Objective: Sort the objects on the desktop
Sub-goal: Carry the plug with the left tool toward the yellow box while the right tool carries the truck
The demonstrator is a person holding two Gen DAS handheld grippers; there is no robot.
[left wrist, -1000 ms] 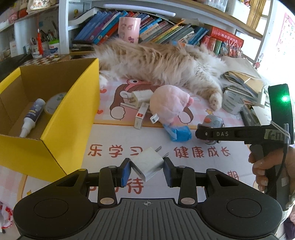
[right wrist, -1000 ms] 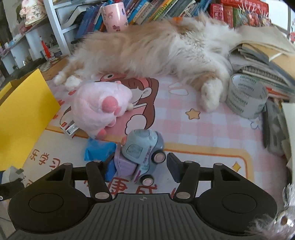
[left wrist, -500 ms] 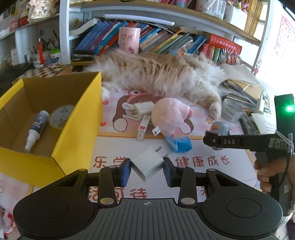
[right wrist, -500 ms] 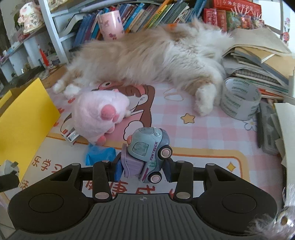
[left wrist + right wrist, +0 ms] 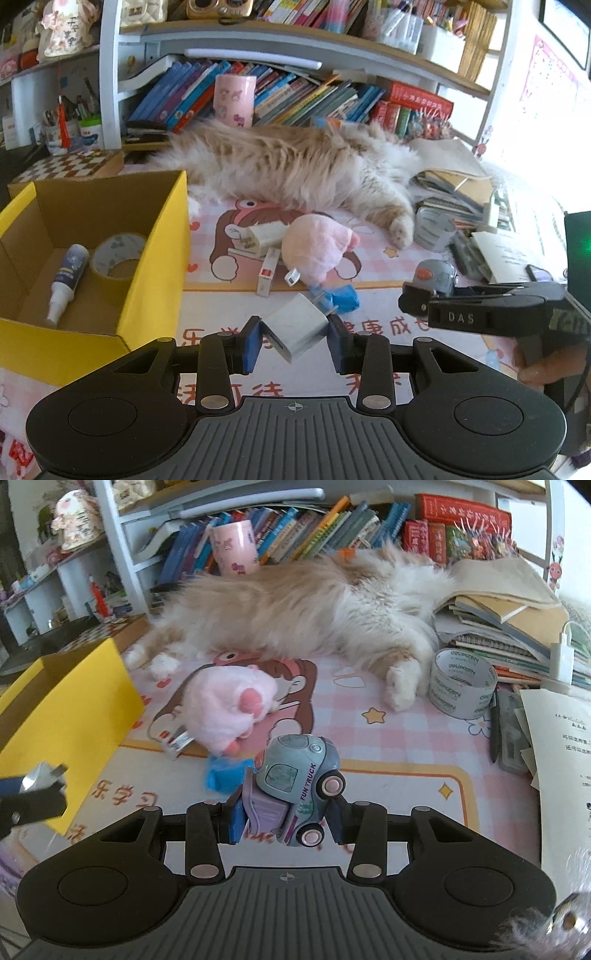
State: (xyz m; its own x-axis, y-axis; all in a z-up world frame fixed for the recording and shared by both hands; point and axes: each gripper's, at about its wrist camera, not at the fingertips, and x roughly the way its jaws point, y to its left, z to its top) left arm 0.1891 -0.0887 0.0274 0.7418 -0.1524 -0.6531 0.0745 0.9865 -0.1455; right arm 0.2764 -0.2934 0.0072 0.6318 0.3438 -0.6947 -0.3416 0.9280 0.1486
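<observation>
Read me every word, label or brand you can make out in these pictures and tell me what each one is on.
"FUN TRUCK": side of the toy truck held in the right tool.
"DAS": side of the right tool, seen from the left wrist.
"DOUPGEN", roughly, repeated inside the tape roll; uncertain.
Large red Chinese characters: desk mat.
Paper sheet, book spines: too small to read.

White shelving (image 5: 110, 92) is standing along the back, holding rows of slanted books (image 5: 295, 99). Strong daylight is washing out the right side (image 5: 546, 147). A pink checked cartoon mat (image 5: 369, 746) is covering the desk.
</observation>
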